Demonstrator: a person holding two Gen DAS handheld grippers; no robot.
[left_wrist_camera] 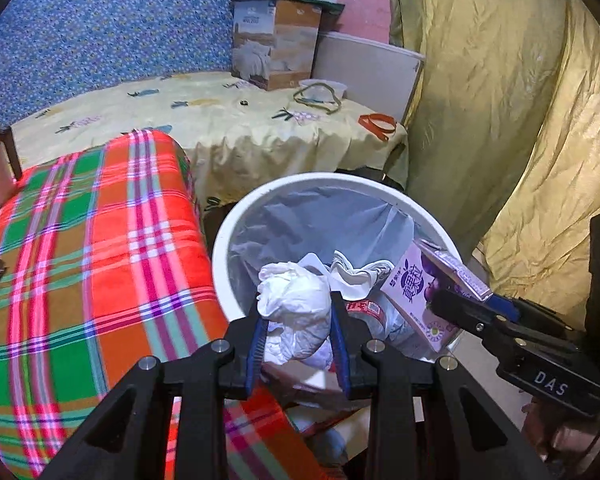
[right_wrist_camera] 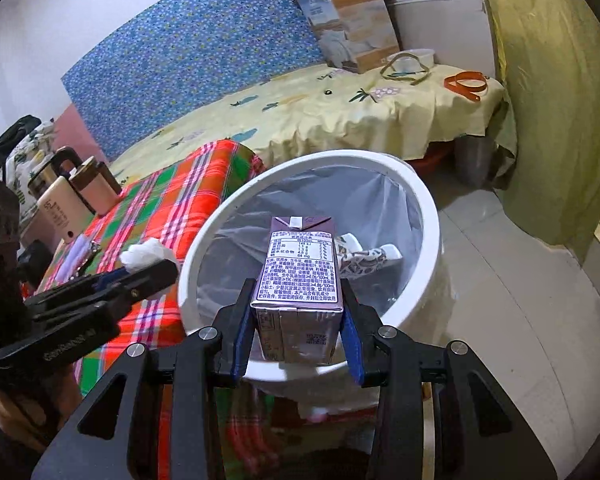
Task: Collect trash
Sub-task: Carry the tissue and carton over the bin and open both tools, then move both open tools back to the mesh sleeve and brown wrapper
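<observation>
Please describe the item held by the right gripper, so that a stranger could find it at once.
Find the white trash bin with a grey liner beside the plaid blanket. Over its near rim, the right gripper clamps a purple drink carton. It is the only boxy, printed item; the left gripper holds crumpled white tissue.

The left tool (left_wrist_camera: 298, 312) is clamped on a crumpled white tissue wad (left_wrist_camera: 294, 304), held over the near rim of the white bin (left_wrist_camera: 236, 224). Just right of the bin's middle, the right tool (left_wrist_camera: 456, 300) grips a purple drink carton (left_wrist_camera: 416, 288) above the liner. Left of the bin lies a plaid-covered table (left_wrist_camera: 92, 248); beyond it, a yellow-sheeted bed (left_wrist_camera: 228, 120).
</observation>
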